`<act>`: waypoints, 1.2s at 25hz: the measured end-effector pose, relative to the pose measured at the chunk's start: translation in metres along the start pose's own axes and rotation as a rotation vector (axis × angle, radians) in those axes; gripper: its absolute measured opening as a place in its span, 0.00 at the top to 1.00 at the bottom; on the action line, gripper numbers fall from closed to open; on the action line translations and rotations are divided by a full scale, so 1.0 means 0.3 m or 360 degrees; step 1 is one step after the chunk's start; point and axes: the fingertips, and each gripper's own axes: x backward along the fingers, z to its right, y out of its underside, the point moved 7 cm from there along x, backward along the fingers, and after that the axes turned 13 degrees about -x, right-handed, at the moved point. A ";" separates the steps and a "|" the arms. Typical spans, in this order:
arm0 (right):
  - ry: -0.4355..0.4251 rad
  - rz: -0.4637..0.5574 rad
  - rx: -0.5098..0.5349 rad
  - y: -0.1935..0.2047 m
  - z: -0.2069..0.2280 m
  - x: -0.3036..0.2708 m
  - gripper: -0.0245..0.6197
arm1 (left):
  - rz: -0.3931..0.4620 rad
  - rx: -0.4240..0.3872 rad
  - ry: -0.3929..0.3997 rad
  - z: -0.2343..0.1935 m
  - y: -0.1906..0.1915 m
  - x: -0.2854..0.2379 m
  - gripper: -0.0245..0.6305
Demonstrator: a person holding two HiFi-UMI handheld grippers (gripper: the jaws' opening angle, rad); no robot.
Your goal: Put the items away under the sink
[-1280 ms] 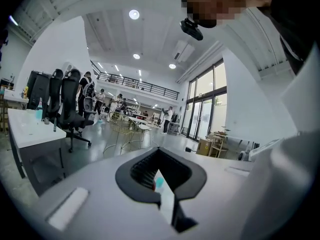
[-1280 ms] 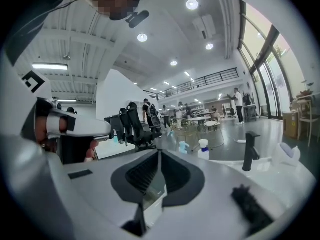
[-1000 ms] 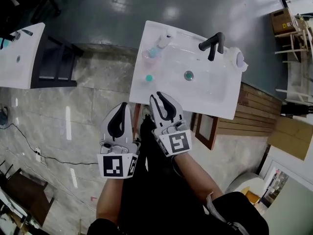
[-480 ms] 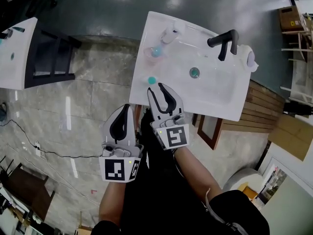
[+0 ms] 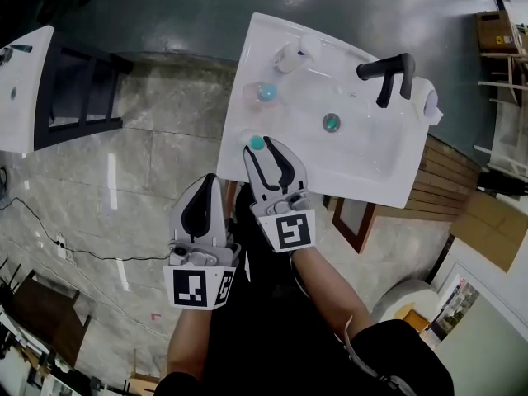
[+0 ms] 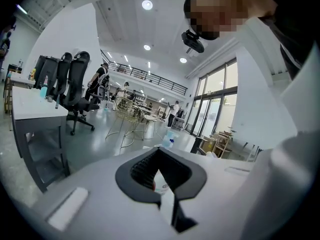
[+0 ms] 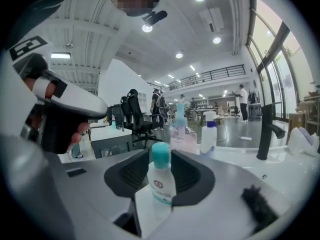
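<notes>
A small clear bottle with a teal cap [image 5: 256, 143] [image 7: 161, 181] stands at the near left corner of the white sink [image 5: 371, 167]. My right gripper [image 5: 262, 149] [image 7: 160, 155] is open, its jaws have just been opening, and the bottle stands between them with a gap on each side. A pink bottle [image 5: 262, 94] [image 7: 183, 134] and a white bottle [image 5: 293, 54] [image 7: 208, 136] stand further back on the sink's left side. My left gripper [image 5: 209, 181] [image 6: 159, 151] hangs shut and empty over the floor, left of the sink.
A black faucet [image 5: 388, 73] [image 7: 265, 129] and a drain [image 5: 331, 123] sit in the sink, with a white cloth [image 5: 430, 104] at its right end. Wooden panels [image 5: 433, 190] lie below right. Another white basin on a dark frame [image 5: 78, 89] stands left. A cable [image 5: 58, 242] crosses the floor.
My right gripper has moved forward to the sink's near corner and opened its jaws, which now flank the small bottle. The left gripper stays shut beside it.
</notes>
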 end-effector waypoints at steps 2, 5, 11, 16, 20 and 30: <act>0.0003 0.0005 0.0014 0.001 0.001 -0.007 0.74 | -0.0010 0.0007 0.0006 0.002 0.007 -0.004 0.95; 0.0013 0.0001 0.0019 0.007 0.003 -0.014 0.74 | -0.0022 0.0013 0.0013 0.001 0.018 -0.008 0.95; 0.0034 0.0003 0.0031 0.014 0.003 -0.026 0.74 | -0.0033 0.0022 0.0012 -0.007 0.030 -0.012 0.95; 0.0044 0.0024 0.0038 0.008 0.001 -0.029 0.77 | -0.0043 0.0030 0.0024 -0.007 0.034 -0.015 0.95; 0.0040 0.0041 0.0044 0.009 0.003 -0.024 0.79 | -0.0044 0.0038 0.0029 -0.006 0.038 -0.012 0.95; 0.0026 0.0057 0.0065 0.013 0.003 -0.020 0.79 | -0.0059 0.0045 0.0022 -0.016 0.047 -0.001 0.95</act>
